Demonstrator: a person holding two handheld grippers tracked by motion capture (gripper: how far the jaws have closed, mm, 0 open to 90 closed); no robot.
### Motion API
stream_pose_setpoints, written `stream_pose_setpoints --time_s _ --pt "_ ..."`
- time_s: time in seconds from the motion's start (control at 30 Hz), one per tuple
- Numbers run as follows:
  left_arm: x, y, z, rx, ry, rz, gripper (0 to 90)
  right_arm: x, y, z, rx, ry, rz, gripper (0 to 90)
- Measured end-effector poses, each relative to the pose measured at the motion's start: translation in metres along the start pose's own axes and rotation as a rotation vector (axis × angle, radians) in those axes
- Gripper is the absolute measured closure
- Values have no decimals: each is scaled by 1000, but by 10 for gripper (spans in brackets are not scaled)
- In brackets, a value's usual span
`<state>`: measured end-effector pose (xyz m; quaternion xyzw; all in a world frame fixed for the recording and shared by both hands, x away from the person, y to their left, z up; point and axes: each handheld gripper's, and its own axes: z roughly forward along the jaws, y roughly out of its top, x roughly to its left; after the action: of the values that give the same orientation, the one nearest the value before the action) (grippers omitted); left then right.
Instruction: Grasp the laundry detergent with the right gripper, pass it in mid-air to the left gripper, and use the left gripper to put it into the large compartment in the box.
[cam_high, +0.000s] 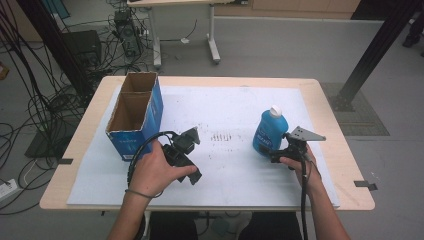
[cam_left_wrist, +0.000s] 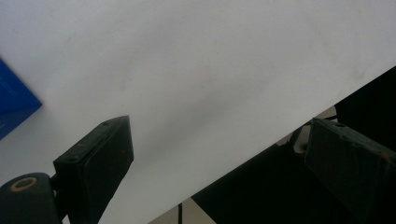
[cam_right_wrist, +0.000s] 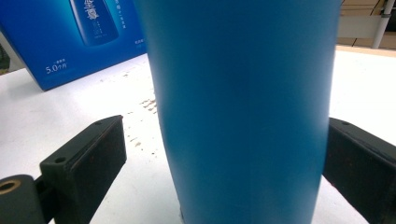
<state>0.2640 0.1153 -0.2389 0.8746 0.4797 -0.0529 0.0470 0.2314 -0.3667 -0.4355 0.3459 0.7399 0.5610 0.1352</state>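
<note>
A blue bottle (cam_high: 269, 132) with a white cap stands upright on the white sheet (cam_high: 225, 107), right of centre. My right gripper (cam_high: 276, 151) is at its near side, low down. In the right gripper view the bottle (cam_right_wrist: 243, 102) stands between the two jaws of my right gripper (cam_right_wrist: 224, 123); the left jaw is clear of it and the right jaw is at its edge, so this gripper is open. My left gripper (cam_high: 186, 162) is held over the sheet by a hand, just right of the blue box (cam_high: 134, 116). The left gripper (cam_left_wrist: 219, 126) is open, with nothing between its jaws.
The blue cardboard box is open at the top and has two compartments; it stands at the left of the sheet, and its printed side (cam_right_wrist: 79, 37) is behind the bottle. The sheet's front edge (cam_left_wrist: 261, 149) lies below the left gripper. Cables and a desk stand beyond the table.
</note>
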Motion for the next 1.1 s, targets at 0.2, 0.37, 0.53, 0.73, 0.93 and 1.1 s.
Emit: stream_pose_setpoints --time_s 0.2,0.37,0.53,0.73,0.93,1.1 --pt "1 0 1 2 0 -1 83 1 0 2 8 -10 -3 49" --pt "2 -1 1 1 -2 -4 82 3 0 5 8 -23 -12 78" --pt "3 -2 1 2 -3 -6 82 5 -1 7 5 -38 -20 132" --pt "4 -3 1 -2 -5 -11 83 6 -2 9 0 -51 -27 191" --pt "3 -3 0 -5 -5 -9 83 7 -3 11 -6 -53 -28 238" --pt "3 -4 0 -7 -3 -9 83 8 -3 11 -15 -58 -40 292"
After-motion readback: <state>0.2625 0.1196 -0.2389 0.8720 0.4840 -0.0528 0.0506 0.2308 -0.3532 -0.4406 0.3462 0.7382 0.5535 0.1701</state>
